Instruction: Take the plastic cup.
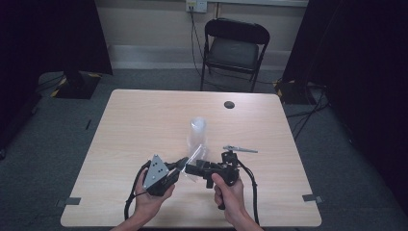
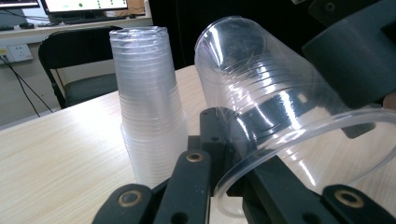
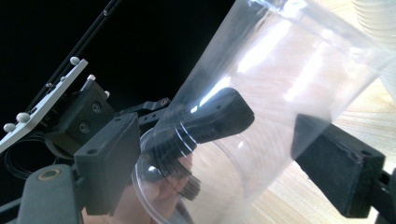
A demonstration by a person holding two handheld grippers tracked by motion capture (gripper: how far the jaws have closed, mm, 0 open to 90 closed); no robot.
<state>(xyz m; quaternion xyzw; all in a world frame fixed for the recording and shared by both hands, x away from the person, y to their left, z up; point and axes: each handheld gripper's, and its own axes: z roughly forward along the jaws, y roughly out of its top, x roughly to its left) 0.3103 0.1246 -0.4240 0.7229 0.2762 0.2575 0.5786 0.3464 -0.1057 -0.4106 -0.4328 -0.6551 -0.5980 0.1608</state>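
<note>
Left claw (image 1: 182, 163): closed on rim of single clear plastic cup (image 2: 280, 121); one jaw inside the mouth, one outside.
Right claw (image 1: 188, 169): jaws either side of same cup's wall (image 3: 289, 79), pads against it, gripping.
Cup position: tilted on its side, held between both claws above near half of light wooden table (image 1: 139, 120).
Stack of clear plastic cups (image 1: 197, 132): upright on table, just beyond held cup.
Small grey metal tool (image 1: 240, 149): flat on table, beside right claw.
Black folding chair (image 1: 233, 48): beyond far edge.
</note>
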